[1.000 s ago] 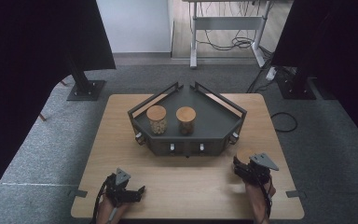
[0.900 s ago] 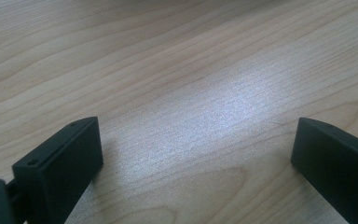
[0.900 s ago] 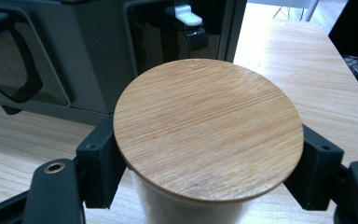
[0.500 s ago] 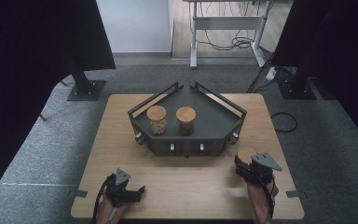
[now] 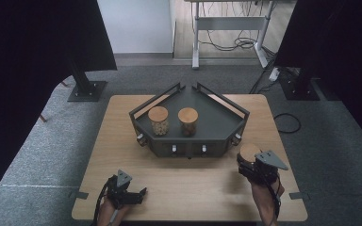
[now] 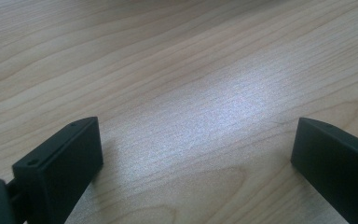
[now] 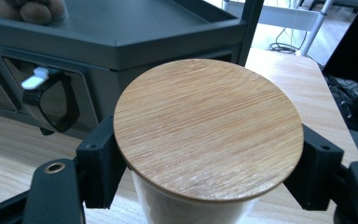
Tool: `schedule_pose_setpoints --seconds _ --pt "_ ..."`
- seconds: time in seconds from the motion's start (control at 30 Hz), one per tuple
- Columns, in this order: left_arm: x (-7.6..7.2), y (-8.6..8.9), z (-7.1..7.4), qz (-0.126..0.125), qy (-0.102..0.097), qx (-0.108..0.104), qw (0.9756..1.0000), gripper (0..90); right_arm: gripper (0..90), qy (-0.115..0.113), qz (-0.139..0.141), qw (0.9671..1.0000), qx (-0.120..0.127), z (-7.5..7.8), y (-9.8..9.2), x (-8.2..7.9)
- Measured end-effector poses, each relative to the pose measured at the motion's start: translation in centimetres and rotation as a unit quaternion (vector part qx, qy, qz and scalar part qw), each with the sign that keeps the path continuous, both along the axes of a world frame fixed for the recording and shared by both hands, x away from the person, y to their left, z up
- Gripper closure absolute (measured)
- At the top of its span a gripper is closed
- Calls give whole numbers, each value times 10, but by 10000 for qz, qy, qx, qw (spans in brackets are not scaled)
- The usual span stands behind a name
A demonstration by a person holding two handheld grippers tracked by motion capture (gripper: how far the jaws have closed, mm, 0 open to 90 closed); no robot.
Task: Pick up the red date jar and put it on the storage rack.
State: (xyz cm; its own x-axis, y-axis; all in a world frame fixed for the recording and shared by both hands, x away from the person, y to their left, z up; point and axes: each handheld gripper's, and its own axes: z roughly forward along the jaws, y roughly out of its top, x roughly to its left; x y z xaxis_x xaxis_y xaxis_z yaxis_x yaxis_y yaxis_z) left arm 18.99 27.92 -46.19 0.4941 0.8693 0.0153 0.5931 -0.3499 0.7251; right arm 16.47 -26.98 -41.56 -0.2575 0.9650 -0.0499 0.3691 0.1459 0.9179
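My right gripper (image 5: 250,162) at the table's front right is shut on a glass jar with a round bamboo lid (image 7: 208,127), its black jaws clamping the jar just under the lid, lifted a little above the wood. The dark grey tray (image 5: 217,123) stands at the table's middle and carries two more bamboo-lidded jars (image 5: 158,120) (image 5: 188,121) on its left half. My left gripper (image 5: 139,194) rests low at the front left, jaws wide apart with bare wood between its fingers (image 6: 60,161).
The tray's front wall (image 7: 98,60) rises right behind the held jar, with a white-tipped latch (image 7: 37,79) in a window. The wooden table (image 5: 188,181) has open surface in front of the tray. Stands and cables sit on the floor beyond.
My right gripper has risen slightly with the jar and edged toward the tray. The left gripper has stayed where it was.
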Motion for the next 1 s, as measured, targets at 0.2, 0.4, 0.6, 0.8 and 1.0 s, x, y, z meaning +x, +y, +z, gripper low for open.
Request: schedule_pose_setpoints --seconds 0.2,0.4,0.6,0.8,1.0 --pt "0 0 0 1 0 -1 10000 17 248 -51 36 10000 -14 9 1 -1" --pt "0 0 0 1 0 0 10000 17 248 -90 79 9999 -32 20 1 -1" --pt "0 0 0 0 1 2 10000 17 248 -112 109 9999 -59 29 1 1" --pt "0 0 0 1 1 -2 10000 17 248 -113 152 9998 -54 35 1 3" --pt "0 0 0 -7 0 -1 10000 17 248 -141 203 9997 -30 43 2 5"
